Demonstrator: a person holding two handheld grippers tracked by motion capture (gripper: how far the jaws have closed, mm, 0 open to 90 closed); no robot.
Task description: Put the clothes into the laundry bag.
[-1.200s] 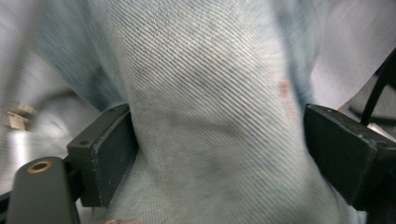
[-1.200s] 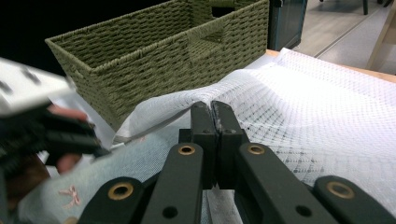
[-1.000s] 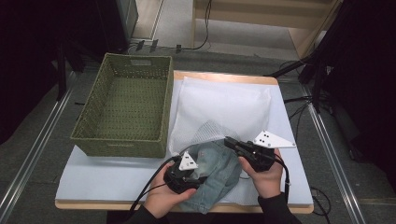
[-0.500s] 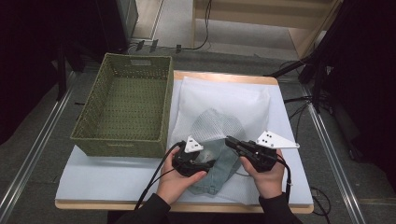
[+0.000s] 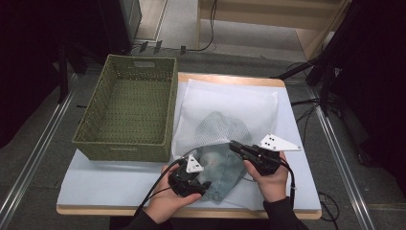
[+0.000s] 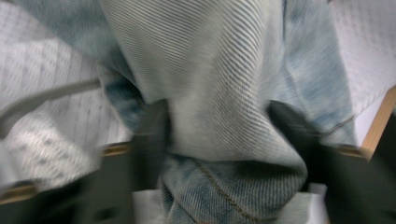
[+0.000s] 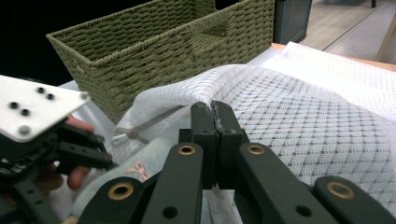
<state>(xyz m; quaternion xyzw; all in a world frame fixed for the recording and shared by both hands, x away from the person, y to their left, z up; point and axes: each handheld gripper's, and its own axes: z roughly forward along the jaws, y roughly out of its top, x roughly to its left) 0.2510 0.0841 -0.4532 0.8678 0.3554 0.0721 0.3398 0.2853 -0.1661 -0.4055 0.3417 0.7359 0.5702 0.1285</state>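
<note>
A pale blue denim garment (image 5: 221, 165) lies at the table's near edge, part of it under the netting of a white mesh laundry bag (image 5: 230, 103). My left gripper (image 5: 203, 181) is shut on a fold of the denim (image 6: 219, 135), which bulges between its two blurred jaws. My right gripper (image 5: 233, 145) is shut on the raised edge of the mesh bag (image 7: 280, 116), its tips (image 7: 212, 109) pinching the netting and holding it up off the table. In the right gripper view the left gripper (image 7: 51, 140) sits low at the left, beside the bag's zip.
An empty green woven basket (image 5: 129, 110) stands at the left of the table, close to the bag's left edge; it also rises behind the bag in the right gripper view (image 7: 154, 42). A white sheet (image 5: 105, 175) covers the tabletop. Cables trail off the near edge.
The left gripper pushed the denim forward into the bag's opening, then drew back toward the near edge. More denim now lies under the netting. The right gripper held still.
</note>
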